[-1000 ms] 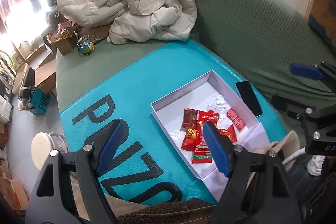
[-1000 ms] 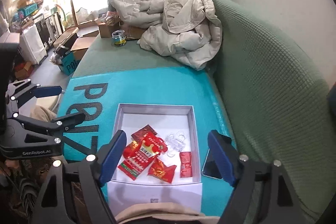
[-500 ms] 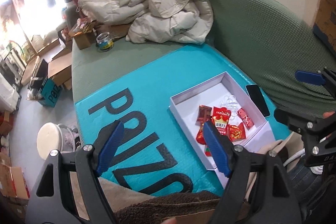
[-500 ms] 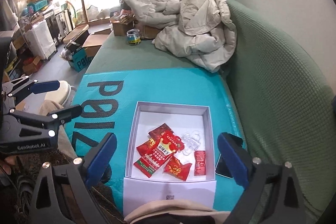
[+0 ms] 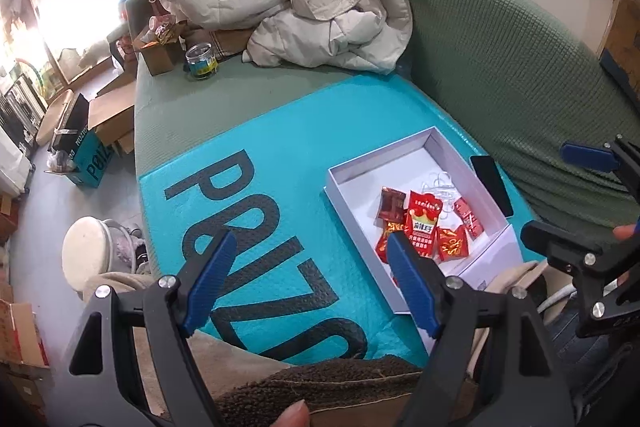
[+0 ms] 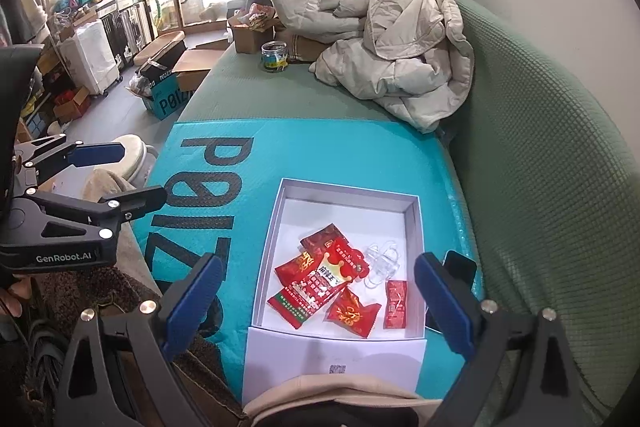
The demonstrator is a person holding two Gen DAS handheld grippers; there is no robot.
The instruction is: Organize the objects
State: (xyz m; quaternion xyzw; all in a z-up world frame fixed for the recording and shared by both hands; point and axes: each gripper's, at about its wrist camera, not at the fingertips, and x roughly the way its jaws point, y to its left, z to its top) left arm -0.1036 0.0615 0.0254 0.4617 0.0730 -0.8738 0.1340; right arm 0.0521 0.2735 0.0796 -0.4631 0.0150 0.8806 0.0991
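Note:
A white open box (image 6: 280, 211) lies on a teal POIZON mailer bag (image 6: 320, 151) on a green sofa. It holds several red snack packets (image 6: 320, 279) and a clear plastic piece (image 6: 382, 259). The box also shows in the left wrist view (image 5: 352, 171) with the red packets (image 5: 424, 227). My right gripper (image 6: 320, 301) is open and empty, held above the box's near edge. My left gripper (image 5: 310, 281) is open and empty, over the teal bag (image 5: 280, 163) to the left of the box.
A black phone (image 6: 460, 263) lies just right of the box. A pile of beige jackets (image 6: 380, 27), a glass jar (image 6: 274, 56) and a cardboard box (image 6: 250, 35) sit at the sofa's far end. Boxes and clutter (image 6: 164, 91) cover the floor left.
Both grippers have pulled back and up from the box. The left one has swung left, so the box now sits further right in its view. Both stay open.

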